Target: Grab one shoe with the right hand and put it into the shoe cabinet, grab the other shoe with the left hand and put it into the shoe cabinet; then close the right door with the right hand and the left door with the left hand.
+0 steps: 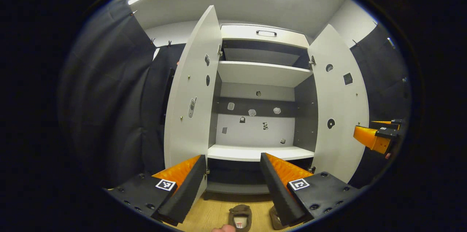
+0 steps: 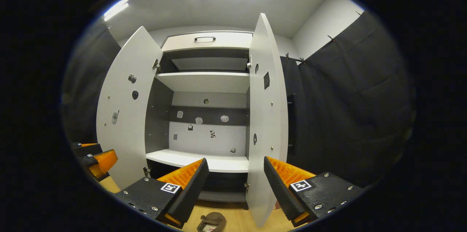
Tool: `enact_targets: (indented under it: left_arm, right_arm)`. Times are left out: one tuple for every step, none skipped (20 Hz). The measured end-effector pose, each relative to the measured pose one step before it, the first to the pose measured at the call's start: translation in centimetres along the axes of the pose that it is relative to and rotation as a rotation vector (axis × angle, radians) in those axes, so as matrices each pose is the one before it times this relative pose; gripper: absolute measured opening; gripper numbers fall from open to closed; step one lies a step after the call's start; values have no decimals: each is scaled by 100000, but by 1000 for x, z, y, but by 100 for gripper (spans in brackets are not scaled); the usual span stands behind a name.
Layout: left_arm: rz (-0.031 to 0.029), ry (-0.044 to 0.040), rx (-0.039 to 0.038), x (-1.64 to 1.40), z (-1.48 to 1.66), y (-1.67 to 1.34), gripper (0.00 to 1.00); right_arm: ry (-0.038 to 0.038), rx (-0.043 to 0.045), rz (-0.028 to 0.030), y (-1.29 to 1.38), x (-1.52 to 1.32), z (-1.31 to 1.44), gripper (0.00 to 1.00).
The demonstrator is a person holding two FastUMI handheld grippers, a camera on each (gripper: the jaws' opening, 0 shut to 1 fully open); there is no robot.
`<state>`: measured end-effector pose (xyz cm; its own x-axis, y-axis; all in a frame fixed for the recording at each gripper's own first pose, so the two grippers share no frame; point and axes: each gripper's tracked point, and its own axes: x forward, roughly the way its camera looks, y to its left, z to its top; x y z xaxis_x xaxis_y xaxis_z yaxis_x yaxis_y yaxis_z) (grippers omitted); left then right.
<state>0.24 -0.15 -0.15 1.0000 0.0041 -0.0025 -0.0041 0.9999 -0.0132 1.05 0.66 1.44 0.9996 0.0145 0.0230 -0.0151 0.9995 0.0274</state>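
- The shoe cabinet [image 1: 255,78] stands with both doors swung wide; the left door [image 1: 189,97] and right door [image 1: 339,104] flank its shelves in the left gripper view.
- Inside, a white shelf [image 1: 255,151] lies low (small stickers dot the back panel above it) and a second shelf [image 1: 262,73] sits higher.
- The left gripper [image 1: 233,184] hangs in front of the cabinet with its 2 fingers spread apart, nothing between them.
- The right gripper [image 2: 235,188] is likewise spread wide and holds nothing; the right door's edge [image 2: 262,122] rises between its fingers.
- 1 brown shoe [image 1: 240,217] lies on the wooden floor [image 1: 215,213] below the left gripper, and a second shoe [image 1: 274,217] is partly hidden behind that gripper's right finger.
- In the right gripper view 1 shoe [image 2: 211,221] rests on the floor in front of the cabinet.
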Motion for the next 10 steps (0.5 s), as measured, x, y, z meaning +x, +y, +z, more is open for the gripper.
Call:
enact_targets:
  left_arm:
    - [572,705,802,-60,-268,151,96]
    - [552,284,426,-95,-41,131,96]
    - [321,49,67,-458,-190,34,96]
    - [242,-133,44,-382,42,35,96]
    - [255,-360,430,-228,151,27,96]
    - [446,-415,877,-90,158,64,96]
    - [437,-483,649,-49,179,31,96]
    - [-71,-390,-130,-99,141,-21,96]
    - [-505,-232,-939,-84,-34,-197,96]
    - [-713,256,-1248,-100,-85,-180,96]
  right_arm:
    - [1088,353,1084,288,276,-329,94]
    - [750,374,1576,443,313,-509,94]
    - [1239,-100,1600,440,547,-834,94]
    - [1822,-900,1758,501,495,-1355,97]
    - [2643,-1146,726,211,456,-1822,94]
    - [3879,-991,546,317,498,-2092,94]
    - [4940,-756,964,516,478,-2492,93]
    - [5367,-670,1291,592,458,-2517,94]
    - [5586,-691,1715,738,691,-2434,94]
    - [5569,-674,1195,553,781,-2525,94]
